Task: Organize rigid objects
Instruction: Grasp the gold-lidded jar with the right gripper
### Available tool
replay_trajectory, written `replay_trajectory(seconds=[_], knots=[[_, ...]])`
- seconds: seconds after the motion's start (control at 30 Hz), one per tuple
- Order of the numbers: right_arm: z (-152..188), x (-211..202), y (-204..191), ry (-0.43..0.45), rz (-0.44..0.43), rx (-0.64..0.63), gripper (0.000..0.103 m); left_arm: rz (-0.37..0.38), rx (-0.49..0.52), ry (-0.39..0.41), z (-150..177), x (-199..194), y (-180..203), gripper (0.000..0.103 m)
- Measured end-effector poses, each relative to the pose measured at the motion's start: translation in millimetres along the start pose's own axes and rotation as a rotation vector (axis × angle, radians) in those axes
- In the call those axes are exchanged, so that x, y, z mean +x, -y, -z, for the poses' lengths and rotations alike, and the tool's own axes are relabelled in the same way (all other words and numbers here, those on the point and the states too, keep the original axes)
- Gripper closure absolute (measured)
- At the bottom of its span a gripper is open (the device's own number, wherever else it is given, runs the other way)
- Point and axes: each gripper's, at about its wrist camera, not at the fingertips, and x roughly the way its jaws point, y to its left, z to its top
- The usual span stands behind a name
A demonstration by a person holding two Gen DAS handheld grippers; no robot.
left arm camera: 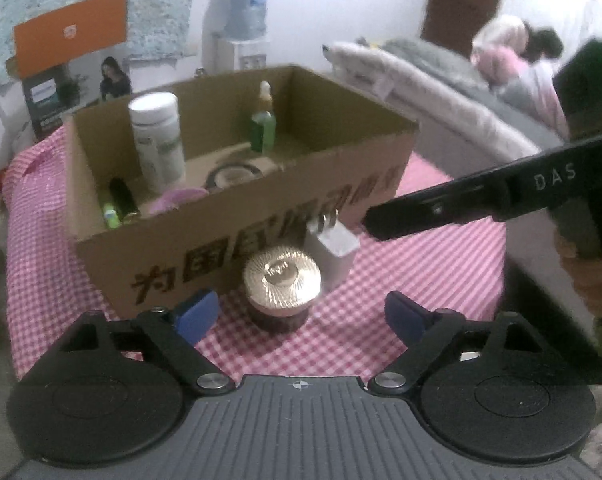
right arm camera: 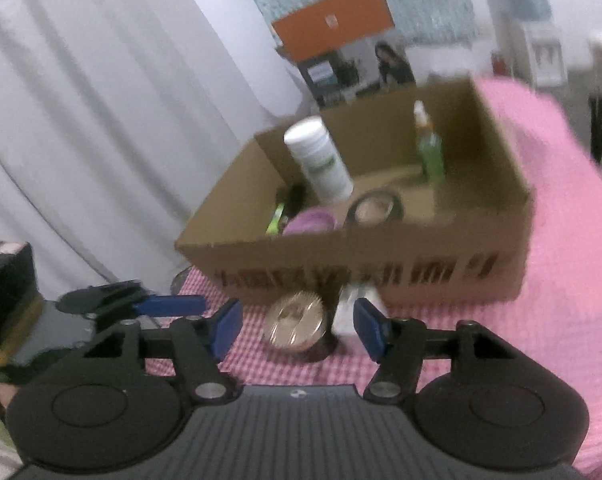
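Observation:
A jar with a ribbed gold lid (left arm camera: 281,278) stands on the pink checked cloth just in front of a cardboard box (left arm camera: 237,222). A white charger plug (left arm camera: 333,246) leans beside it against the box. My left gripper (left arm camera: 301,316) is open, its blue pads on either side of the jar with gaps to it. In the right wrist view, blurred, the jar (right arm camera: 297,320) and plug (right arm camera: 347,312) lie ahead of my right gripper (right arm camera: 297,332), which is open and holds nothing. The left gripper's fingers (right arm camera: 169,305) show at the left there. The right gripper's black finger (left arm camera: 453,206) reaches in near the plug.
Inside the box stand a white bottle (left arm camera: 157,136) and a green dropper bottle (left arm camera: 263,124), with a tape roll (left arm camera: 233,174), a purple lid (left arm camera: 177,198) and small tubes (left arm camera: 119,204). A bed (left arm camera: 441,92) lies right of the table. An orange carton (left arm camera: 69,34) stands behind.

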Motion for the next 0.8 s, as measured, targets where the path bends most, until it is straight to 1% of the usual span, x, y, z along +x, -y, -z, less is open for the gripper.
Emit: replay_trajectory(seconds=[0.03,0.07,0.13,0.27,0.4,0.47,0.57,0.7,0.8], knots=[[4,6,0,-0.018,-0.009,0.016,0.050,-0.007,0.016,-0.014,1,7,2,0.016],[6,12,0,-0.033,-0.012,0.024,0.051,-0.016,0.032,-0.026,2,11,5,0.019],[11,23,-2,-0.053,-0.013,0.031,0.053,-0.027,0.071,-0.030,4,20,8,0.019],[18,41,-6,-0.084,0.000,0.046,0.057,-0.051,0.106,-0.030,3,31,9,0.022],[19,52,-3,-0.104,0.020,0.065,0.059,-0.068,0.109,-0.039,2,42,6,0.029],[19,57,-2,-0.110,0.023,0.076,0.060,-0.061,0.105,-0.043,2,46,4,0.032],[20,61,-1,-0.114,0.041,0.080,0.060,-0.055,0.097,-0.046,2,51,2,0.036],[19,68,0,-0.121,0.044,0.101,0.060,-0.052,0.086,-0.041,2,54,-1,0.038],[18,72,1,-0.117,0.056,0.113,0.060,-0.041,0.071,-0.042,2,57,-3,0.043]])
